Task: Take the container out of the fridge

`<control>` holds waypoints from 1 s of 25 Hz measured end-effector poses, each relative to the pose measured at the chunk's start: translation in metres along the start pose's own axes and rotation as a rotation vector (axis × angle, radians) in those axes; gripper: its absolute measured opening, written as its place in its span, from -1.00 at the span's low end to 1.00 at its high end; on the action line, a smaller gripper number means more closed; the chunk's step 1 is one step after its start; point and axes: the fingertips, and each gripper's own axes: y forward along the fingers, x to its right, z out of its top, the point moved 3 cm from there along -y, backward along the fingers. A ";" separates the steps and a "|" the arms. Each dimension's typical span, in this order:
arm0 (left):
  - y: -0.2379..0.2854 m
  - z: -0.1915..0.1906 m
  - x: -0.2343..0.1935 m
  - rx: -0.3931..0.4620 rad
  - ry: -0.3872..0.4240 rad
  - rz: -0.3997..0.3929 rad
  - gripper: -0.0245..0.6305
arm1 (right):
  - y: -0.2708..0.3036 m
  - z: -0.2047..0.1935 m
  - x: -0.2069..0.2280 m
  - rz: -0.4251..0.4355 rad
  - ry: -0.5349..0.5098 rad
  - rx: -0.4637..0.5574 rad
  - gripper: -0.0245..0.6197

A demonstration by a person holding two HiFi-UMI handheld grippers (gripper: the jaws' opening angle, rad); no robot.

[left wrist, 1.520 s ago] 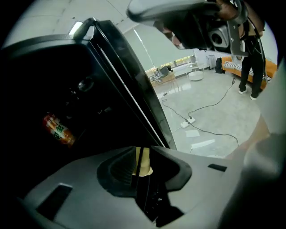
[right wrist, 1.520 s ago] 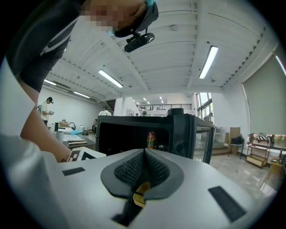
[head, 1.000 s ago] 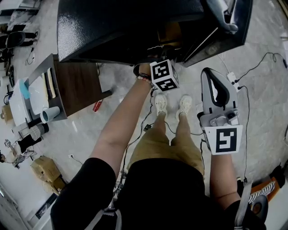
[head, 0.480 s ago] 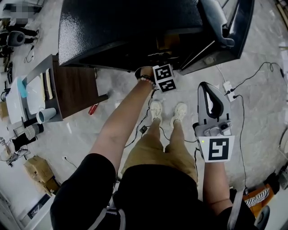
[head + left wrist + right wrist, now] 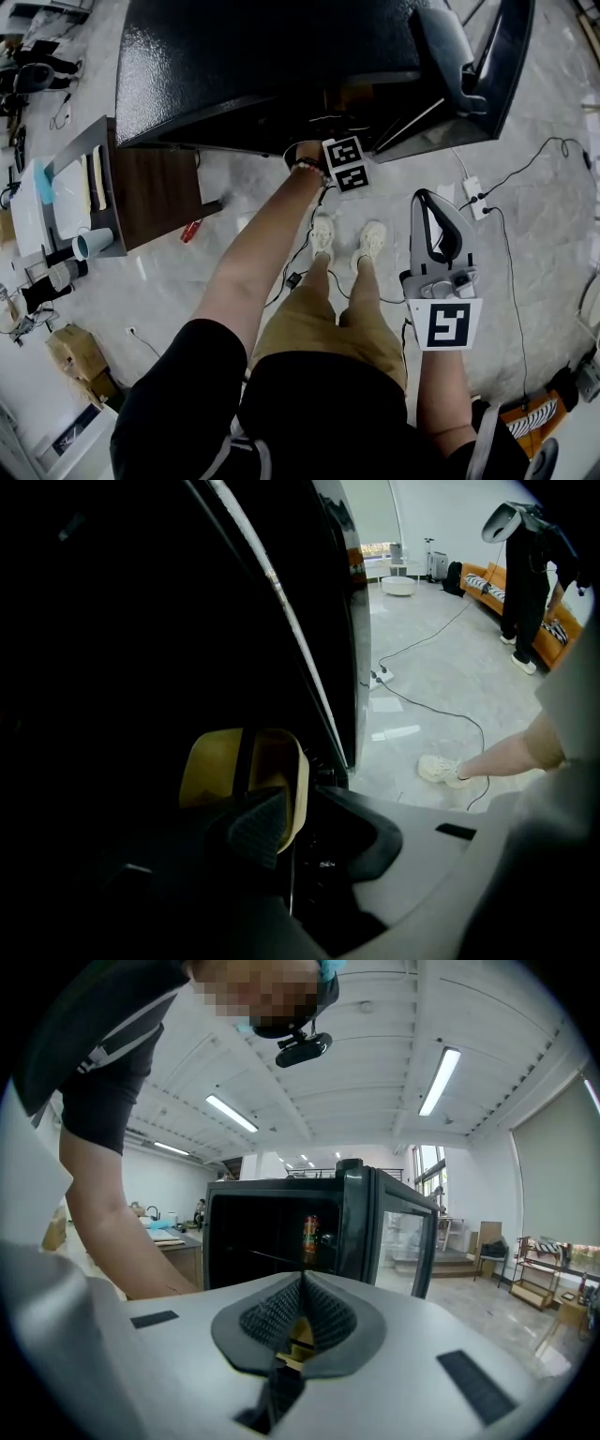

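Note:
The black fridge (image 5: 272,66) stands ahead with its door (image 5: 469,66) swung open to the right. My left arm reaches into the opening, and only the marker cube of the left gripper (image 5: 345,165) shows in the head view. In the left gripper view a yellow container (image 5: 246,772) sits in the dark interior. The left gripper (image 5: 298,829) has its jaws drawn close on the container's right wall. My right gripper (image 5: 441,246) hangs outside, pointing at the fridge (image 5: 281,1232); the right gripper (image 5: 300,1309) is shut with nothing held.
A can (image 5: 310,1237) stands on a fridge shelf. A wooden side table (image 5: 155,183) with a tray (image 5: 56,202) and a cup (image 5: 94,244) is at the left. Cables and a power strip (image 5: 473,192) lie on the floor. Another person (image 5: 527,574) stands far off.
The left arm stays reaching into the fridge. The right gripper has drifted a little lower and nearer my body in the head view.

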 end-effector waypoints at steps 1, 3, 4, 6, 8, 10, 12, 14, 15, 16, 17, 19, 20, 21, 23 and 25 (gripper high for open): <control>0.002 0.000 0.000 -0.004 -0.001 -0.003 -0.62 | 0.000 -0.001 0.002 -0.003 0.005 -0.001 -0.81; 0.006 0.001 -0.001 -0.007 0.006 -0.002 -0.62 | 0.000 -0.001 0.005 -0.008 0.011 0.001 -0.81; 0.007 0.003 -0.002 -0.007 0.010 -0.001 -0.62 | 0.000 -0.001 0.005 -0.008 0.013 0.001 -0.81; 0.010 0.005 -0.003 -0.007 0.014 -0.005 -0.62 | 0.001 -0.003 0.007 -0.007 0.013 -0.002 -0.81; 0.015 0.007 -0.001 -0.011 0.019 -0.017 -0.63 | 0.001 -0.005 0.009 -0.008 0.006 -0.013 -0.81; 0.020 0.006 0.001 -0.020 0.020 -0.029 -0.63 | 0.001 -0.008 0.012 -0.009 0.007 -0.022 -0.81; 0.025 0.006 0.004 -0.026 0.017 -0.039 -0.63 | 0.001 -0.010 0.014 -0.009 0.009 -0.027 -0.81; 0.028 0.007 0.006 -0.027 0.023 -0.032 -0.63 | 0.001 -0.012 0.015 -0.008 0.009 -0.030 -0.81; 0.029 0.008 0.005 -0.027 0.029 -0.023 -0.65 | 0.002 -0.012 0.016 -0.006 0.011 -0.030 -0.81; 0.030 0.008 0.005 -0.029 0.036 -0.019 -0.80 | 0.002 -0.013 0.016 -0.003 0.014 -0.031 -0.81; 0.032 0.008 0.006 -0.033 0.038 -0.026 -0.83 | 0.003 -0.014 0.017 0.001 0.018 -0.032 -0.81; 0.033 0.008 0.009 -0.037 0.031 -0.059 -0.85 | 0.004 -0.016 0.016 0.008 0.020 -0.034 -0.81; 0.033 0.007 0.010 -0.037 0.030 -0.071 -0.85 | 0.005 -0.016 0.015 0.012 0.021 -0.035 -0.81; 0.032 0.007 0.011 -0.037 0.031 -0.080 -0.85 | 0.006 -0.016 0.014 0.015 0.024 -0.036 -0.81; 0.031 0.008 0.012 -0.033 0.030 -0.096 -0.85 | 0.006 -0.016 0.013 0.021 0.032 -0.037 -0.81; 0.028 0.009 0.014 -0.029 0.029 -0.112 -0.85 | 0.007 -0.014 0.013 0.025 0.035 -0.030 -0.81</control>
